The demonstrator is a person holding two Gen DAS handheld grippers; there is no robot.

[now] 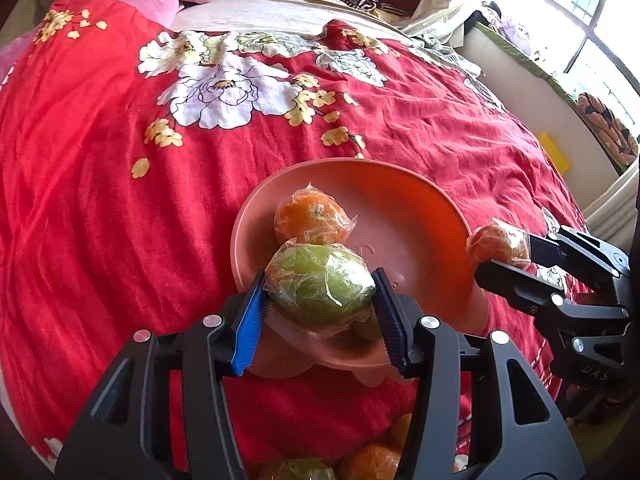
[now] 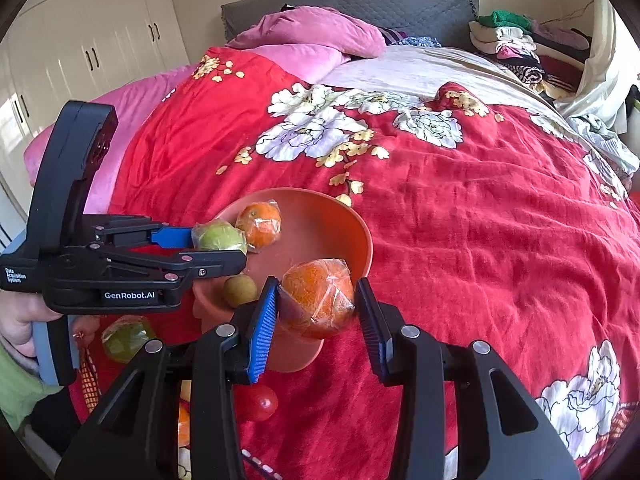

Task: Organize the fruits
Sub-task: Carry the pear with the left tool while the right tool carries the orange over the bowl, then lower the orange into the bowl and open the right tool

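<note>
A salmon-pink bowl [image 1: 360, 170] stands on the red flowered bedspread [image 1: 100, 200]. A plastic-wrapped orange [image 1: 310, 218] lies inside it, and in the right wrist view a small brownish-green fruit [image 2: 240, 290] sits by the near rim [image 2: 362, 236]. My left gripper [image 1: 320, 292] is shut on a wrapped green fruit [image 1: 320, 280], held over the bowl's near edge. My right gripper [image 2: 318, 304] is shut on a second wrapped orange [image 2: 318, 300], just beside the bowl's right rim. Each gripper also shows in the other view: the right gripper [image 1: 504, 254] and the left gripper [image 2: 224, 246].
Loose fruit lies on the bed near me: a wrapped green one [image 2: 126, 338], a small red one [image 2: 260, 402], and more orange and green ones [image 1: 368, 464]. A hand [image 2: 16, 328] grips the left tool. Pink pillows [image 2: 304, 32] and folded clothes [image 2: 508, 40] lie at the far end.
</note>
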